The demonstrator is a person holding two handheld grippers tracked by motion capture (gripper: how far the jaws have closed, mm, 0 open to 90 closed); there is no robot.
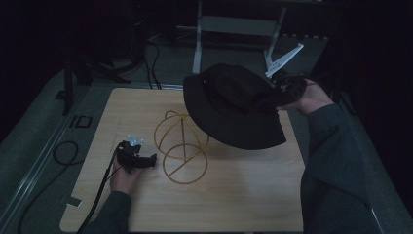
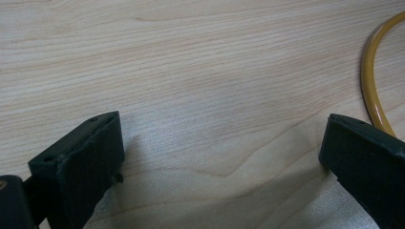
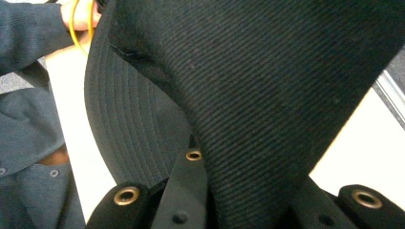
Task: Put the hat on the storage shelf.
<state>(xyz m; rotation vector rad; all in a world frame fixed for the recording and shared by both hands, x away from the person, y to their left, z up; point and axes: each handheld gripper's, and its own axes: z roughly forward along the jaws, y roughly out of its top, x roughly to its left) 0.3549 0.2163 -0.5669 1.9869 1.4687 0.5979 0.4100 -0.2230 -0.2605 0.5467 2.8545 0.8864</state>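
The right gripper [image 1: 281, 90] is clenched on a black hat [image 1: 234, 105], held above the yellow wire stand [image 1: 181, 146]. The left gripper [image 1: 146, 160], released, rests on the tabletop [image 1: 243, 195] just beside the stand's base ring.

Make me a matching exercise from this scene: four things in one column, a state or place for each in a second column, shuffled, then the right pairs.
Things:
1. black hat
2. yellow wire stand
3. left gripper
4. right gripper

States or places:
A. jaws apart, low over the wooden table, nothing between them
B. stands on the table, bare
C. held up in the air above the table
D. shut on fabric

Pairs: 1-C, 2-B, 3-A, 4-D
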